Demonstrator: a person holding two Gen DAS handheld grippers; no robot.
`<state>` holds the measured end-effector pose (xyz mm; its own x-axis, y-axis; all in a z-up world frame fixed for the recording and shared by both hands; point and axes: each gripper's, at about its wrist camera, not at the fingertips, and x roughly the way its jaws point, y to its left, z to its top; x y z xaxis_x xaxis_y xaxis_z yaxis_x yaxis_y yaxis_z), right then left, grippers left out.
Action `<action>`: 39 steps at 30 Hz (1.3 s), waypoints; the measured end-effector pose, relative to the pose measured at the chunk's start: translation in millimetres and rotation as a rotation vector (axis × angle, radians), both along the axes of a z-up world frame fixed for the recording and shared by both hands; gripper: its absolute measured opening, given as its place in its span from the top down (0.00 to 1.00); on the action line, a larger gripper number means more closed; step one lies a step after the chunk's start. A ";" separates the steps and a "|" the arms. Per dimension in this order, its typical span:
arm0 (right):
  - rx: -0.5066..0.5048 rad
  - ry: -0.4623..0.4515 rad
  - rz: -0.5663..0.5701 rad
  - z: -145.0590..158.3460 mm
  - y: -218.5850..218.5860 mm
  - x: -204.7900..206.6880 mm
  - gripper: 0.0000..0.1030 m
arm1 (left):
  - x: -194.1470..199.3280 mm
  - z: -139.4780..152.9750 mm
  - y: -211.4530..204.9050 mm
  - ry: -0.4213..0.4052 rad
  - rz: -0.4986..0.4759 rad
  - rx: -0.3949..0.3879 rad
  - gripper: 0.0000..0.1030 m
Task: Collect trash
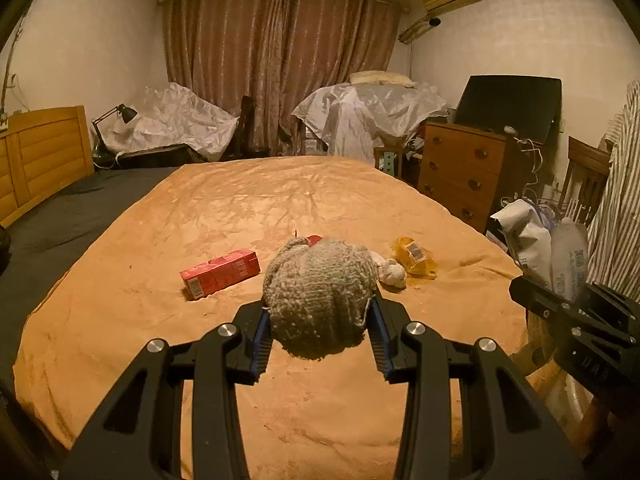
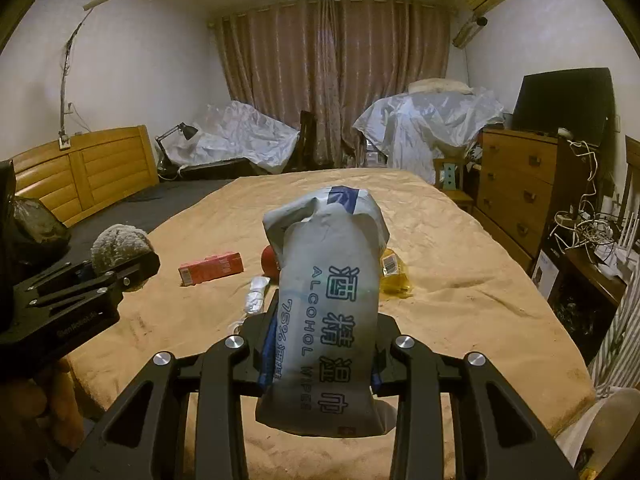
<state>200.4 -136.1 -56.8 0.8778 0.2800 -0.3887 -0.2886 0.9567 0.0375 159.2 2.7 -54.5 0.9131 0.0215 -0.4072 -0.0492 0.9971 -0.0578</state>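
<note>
My left gripper [image 1: 318, 312] is shut on a balled grey knitted sock [image 1: 318, 292] and holds it above the orange bed cover [image 1: 240, 208]. My right gripper [image 2: 320, 332] is shut on a white alcohol wipes pack [image 2: 330, 320], held upright over the bed. On the bed lie a red carton [image 1: 220, 273], a yellow plastic wrapper [image 1: 416, 260], a small white crumpled wad [image 1: 394, 273] and a red round thing [image 2: 270, 261], partly hidden. A white rolled tissue [image 2: 256, 296] lies near the right gripper. The left gripper with the sock also shows in the right wrist view [image 2: 116, 256].
A wooden headboard [image 1: 40, 156] stands at the left, a brown dresser [image 1: 460, 176] with a black screen [image 1: 508, 104] at the right. Plastic-covered furniture [image 1: 372, 112] and curtains are at the back. Tangled cables [image 2: 584, 232] sit on a side table at the right.
</note>
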 end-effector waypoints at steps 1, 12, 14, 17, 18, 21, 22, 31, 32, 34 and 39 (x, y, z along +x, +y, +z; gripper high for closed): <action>0.002 0.001 -0.001 0.6 0.2 -0.6 0.66 | -0.3 1.5 -1.8 -0.001 -0.004 0.002 0.62; 0.007 -0.011 -0.098 31.2 -51.0 -37.0 0.66 | 5.3 19.2 -47.0 -0.039 -0.102 0.023 0.62; 0.013 -0.009 -0.126 36.8 -69.7 -46.0 0.66 | 6.7 20.6 -57.6 -0.040 -0.128 0.025 0.62; 0.010 -0.011 -0.161 44.6 -89.6 -59.6 0.66 | 9.1 22.2 -76.8 -0.043 -0.172 0.031 0.62; 0.008 -0.012 -0.173 46.2 -97.4 -62.8 0.66 | 9.6 23.1 -84.5 -0.045 -0.189 0.036 0.62; -0.002 -0.016 -0.212 54.0 -124.0 -74.9 0.66 | 10.4 25.3 -106.8 -0.051 -0.235 0.045 0.62; -0.005 -0.017 -0.228 56.9 -133.7 -79.6 0.66 | 10.4 26.5 -114.3 -0.052 -0.251 0.044 0.62; -0.011 -0.007 -0.378 70.4 -240.5 -128.3 0.66 | 7.9 31.7 -196.0 -0.048 -0.417 0.042 0.62; -0.012 -0.002 -0.397 70.6 -252.5 -134.8 0.66 | 7.1 31.1 -206.1 -0.047 -0.435 0.046 0.62; -0.016 0.009 -0.432 70.5 -276.0 -149.6 0.66 | 5.0 28.7 -224.7 -0.039 -0.478 0.051 0.62; -0.024 0.058 -0.506 67.8 -328.7 -177.7 0.66 | -3.4 21.1 -269.1 -0.003 -0.586 0.056 0.62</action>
